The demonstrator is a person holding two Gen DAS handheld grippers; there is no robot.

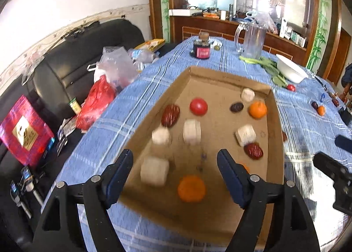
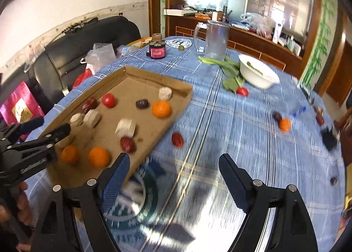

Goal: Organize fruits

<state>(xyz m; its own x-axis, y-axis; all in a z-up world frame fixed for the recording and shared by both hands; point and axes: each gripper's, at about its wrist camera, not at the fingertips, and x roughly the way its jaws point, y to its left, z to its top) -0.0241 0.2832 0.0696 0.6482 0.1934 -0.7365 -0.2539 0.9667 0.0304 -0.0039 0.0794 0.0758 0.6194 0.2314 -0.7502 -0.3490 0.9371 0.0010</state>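
Observation:
A shallow cardboard tray [image 1: 272, 120] [image 2: 180, 106] lies on the blue checked tablecloth. It holds oranges [image 1: 191, 188] [image 2: 161, 108], a red tomato [image 1: 198, 106] [image 2: 109, 100], red dates [image 1: 170, 115] [image 2: 128, 144], a dark date [image 1: 236, 107] and several white foam-wrapped pieces [image 1: 191, 131]. My left gripper [image 1: 175, 160] is open and empty over the tray's near end. My right gripper [image 2: 173, 165] is open and empty over the cloth right of the tray. Loose on the cloth lie a red date [image 2: 177, 139], an orange [image 2: 285, 125] beside a dark date [image 2: 276, 116], and a tomato [image 2: 242, 91].
At the table's far side stand a white bowl [image 2: 257, 72], green leafy vegetables [image 2: 228, 69], a clear glass jug [image 2: 216, 39] and a dark jar [image 2: 157, 49]. A black sofa [image 1: 72, 60] with plastic bags [image 1: 114, 67] runs along the left.

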